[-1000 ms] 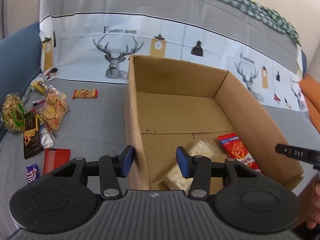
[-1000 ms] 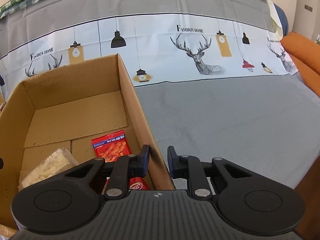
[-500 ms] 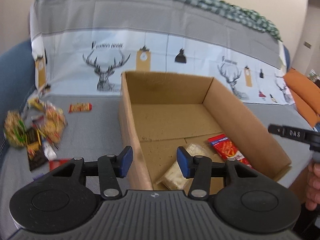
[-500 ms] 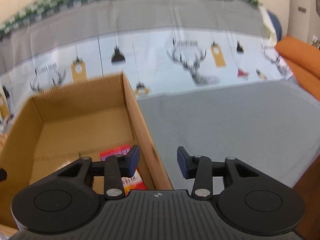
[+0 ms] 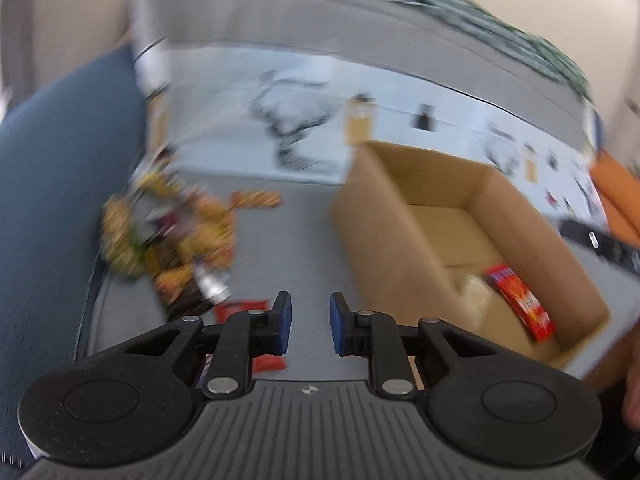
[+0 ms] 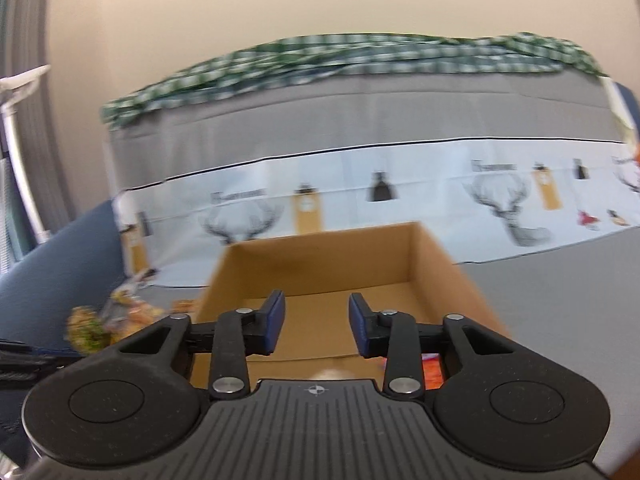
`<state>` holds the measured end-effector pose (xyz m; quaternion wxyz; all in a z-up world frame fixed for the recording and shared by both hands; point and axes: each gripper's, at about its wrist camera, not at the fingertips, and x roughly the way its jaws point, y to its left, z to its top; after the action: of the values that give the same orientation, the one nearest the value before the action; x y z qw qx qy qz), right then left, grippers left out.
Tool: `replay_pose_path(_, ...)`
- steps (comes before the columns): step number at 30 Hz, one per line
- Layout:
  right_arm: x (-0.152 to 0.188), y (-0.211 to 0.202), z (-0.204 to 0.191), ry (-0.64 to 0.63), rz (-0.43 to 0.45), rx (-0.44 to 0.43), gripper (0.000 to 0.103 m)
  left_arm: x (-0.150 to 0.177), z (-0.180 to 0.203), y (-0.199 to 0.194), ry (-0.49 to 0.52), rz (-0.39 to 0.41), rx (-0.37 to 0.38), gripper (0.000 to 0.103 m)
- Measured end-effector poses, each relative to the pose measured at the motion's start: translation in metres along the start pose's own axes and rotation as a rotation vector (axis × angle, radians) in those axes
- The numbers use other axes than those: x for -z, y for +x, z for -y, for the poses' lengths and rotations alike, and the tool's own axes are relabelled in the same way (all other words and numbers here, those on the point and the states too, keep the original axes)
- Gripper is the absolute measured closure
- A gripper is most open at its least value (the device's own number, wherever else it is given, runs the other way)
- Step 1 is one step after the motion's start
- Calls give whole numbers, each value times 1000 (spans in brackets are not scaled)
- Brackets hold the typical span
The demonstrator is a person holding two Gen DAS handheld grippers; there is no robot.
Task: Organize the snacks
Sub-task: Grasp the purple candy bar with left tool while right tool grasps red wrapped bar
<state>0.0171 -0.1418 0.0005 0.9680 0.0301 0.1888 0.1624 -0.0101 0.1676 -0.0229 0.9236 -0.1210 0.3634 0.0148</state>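
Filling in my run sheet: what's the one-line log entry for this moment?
left gripper: closing, empty | right gripper: closing, empty | brown cardboard box: red snack packet inside | loose snack pile: outside box

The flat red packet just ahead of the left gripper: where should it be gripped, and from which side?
The red packet lies flat on the grey cover, partly hidden behind the left gripper, whose empty jaws are closing. Probably best to come down from above and pinch a thin free edge, since a flat pack offers no raised body. The blur hides its seams.
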Motion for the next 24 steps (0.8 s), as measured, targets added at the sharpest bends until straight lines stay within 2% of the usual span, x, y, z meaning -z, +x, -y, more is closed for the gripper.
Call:
replay_pose_path(3,2,7,-23,-12,-13,-45,68,0,-29,8,-147,-65,-19,81)
replay_pose_path(7,6,19,-50,-1,-42,-111,68,5,-52,19,-226,-143,-59,80)
replay_pose_path(14,18,30,-97,-42,-77,-202,68,14,-64,34,-253,-222,-99,75)
replay_pose_path(16,22,32,-107,-56,-84,-220,68,16,-63,36,-244,-228,-104,69)
replay_pose_path(18,24,35,-114,-61,-95,-232,68,20,-63,41,-234,-237,-98,54)
replay_pose_path(24,30,42,-125,-66,-113,-248,67,36,-61,62,-177,-290,-103,54)
